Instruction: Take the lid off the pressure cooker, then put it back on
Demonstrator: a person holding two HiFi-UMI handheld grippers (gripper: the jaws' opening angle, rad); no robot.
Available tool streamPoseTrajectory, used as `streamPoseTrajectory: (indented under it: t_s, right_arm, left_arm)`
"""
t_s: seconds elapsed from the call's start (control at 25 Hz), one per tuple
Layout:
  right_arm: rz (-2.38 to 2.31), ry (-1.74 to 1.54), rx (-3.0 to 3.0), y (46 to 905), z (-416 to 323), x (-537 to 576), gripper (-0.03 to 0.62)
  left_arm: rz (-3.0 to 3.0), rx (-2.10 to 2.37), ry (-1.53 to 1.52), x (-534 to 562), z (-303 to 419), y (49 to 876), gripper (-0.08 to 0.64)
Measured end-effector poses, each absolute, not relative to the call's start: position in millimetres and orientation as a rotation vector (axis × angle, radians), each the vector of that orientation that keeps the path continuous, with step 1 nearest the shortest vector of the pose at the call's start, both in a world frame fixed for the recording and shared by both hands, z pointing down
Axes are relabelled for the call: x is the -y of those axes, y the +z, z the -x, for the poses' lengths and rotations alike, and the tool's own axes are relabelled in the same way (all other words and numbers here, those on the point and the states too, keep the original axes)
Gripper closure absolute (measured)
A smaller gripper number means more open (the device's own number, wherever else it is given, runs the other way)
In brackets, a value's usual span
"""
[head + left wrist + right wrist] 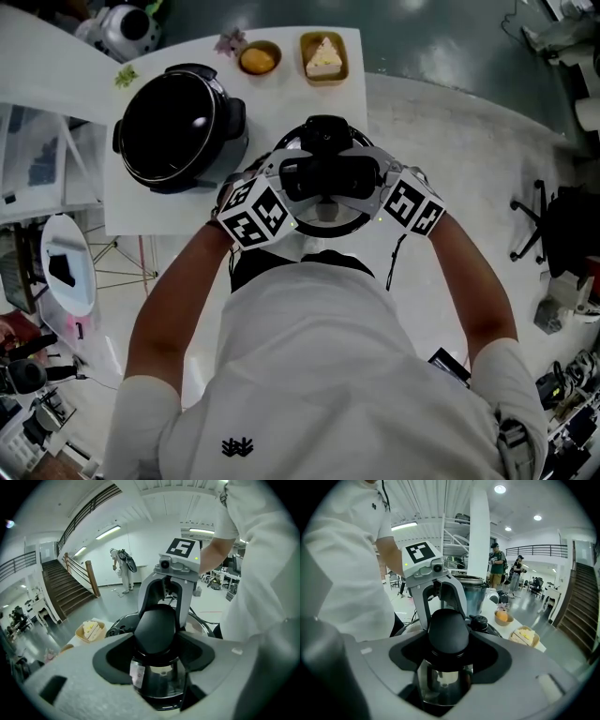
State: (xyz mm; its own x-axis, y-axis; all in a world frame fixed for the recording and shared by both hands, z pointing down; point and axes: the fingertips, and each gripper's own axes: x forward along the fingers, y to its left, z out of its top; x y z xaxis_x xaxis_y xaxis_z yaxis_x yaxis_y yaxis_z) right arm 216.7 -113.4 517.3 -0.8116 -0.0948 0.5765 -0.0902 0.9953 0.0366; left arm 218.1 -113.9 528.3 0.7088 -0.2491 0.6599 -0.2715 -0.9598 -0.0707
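Observation:
The pressure cooker [178, 127] stands open on the white table [309, 108], its dark pot bare. The steel lid [330, 223] is off it, held in the air over the table's near right corner. Its black handle [330, 176] is clamped from both sides. My left gripper [292, 186] is shut on the handle [157, 630] from the left, and my right gripper [371, 184] is shut on that handle [448, 631] from the right. From the right gripper view the cooker body [477, 594] shows behind the lid.
At the table's far edge sit a small bowl [259, 60] with something orange, a tray [323, 56] with a cake slice, and a pink flower [230, 41]. A round white stand [67, 267] is at the left, an office chair [553, 225] at the right.

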Motion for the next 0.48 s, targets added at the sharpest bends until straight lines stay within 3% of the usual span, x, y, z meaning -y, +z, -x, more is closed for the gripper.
streamPoseTrajectory:
  t_s: [0.48]
  right_arm:
    - [-0.133,-0.026,2.57,431,-215,99,0.305]
  left_arm:
    - [-2.914,0.434,1.045,100,-217,444,0.284]
